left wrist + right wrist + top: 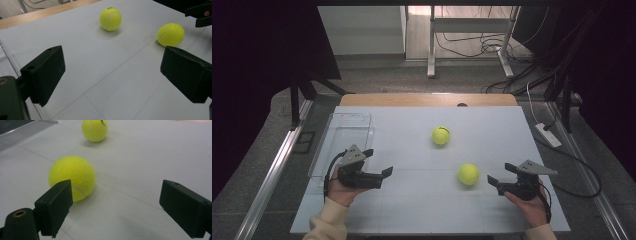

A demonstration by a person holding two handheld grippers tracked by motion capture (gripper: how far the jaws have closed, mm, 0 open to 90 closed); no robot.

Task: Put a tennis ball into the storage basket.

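Note:
Two yellow tennis balls lie on the white table (412, 210). The far ball (440, 135) rests near the middle, and the near ball (468, 174) lies to its front right. My left gripper (378, 161) stands open and empty at the front left, its jaws pointing right toward the balls. In its view (112, 67) the far ball (110, 19) and near ball (171, 34) lie well ahead. My right gripper (499, 173) is open and empty, just right of the near ball. In the right gripper view (117, 202) the near ball (72, 177) sits close ahead by one jaw, not between the two.
A clear plastic tray (342, 131) lies at the table's left side, just behind my left hand, and its edge (25, 130) appears in the right gripper view. A wooden strip (427, 99) runs along the far edge. Cables and table legs (431, 45) stand on the floor beyond.

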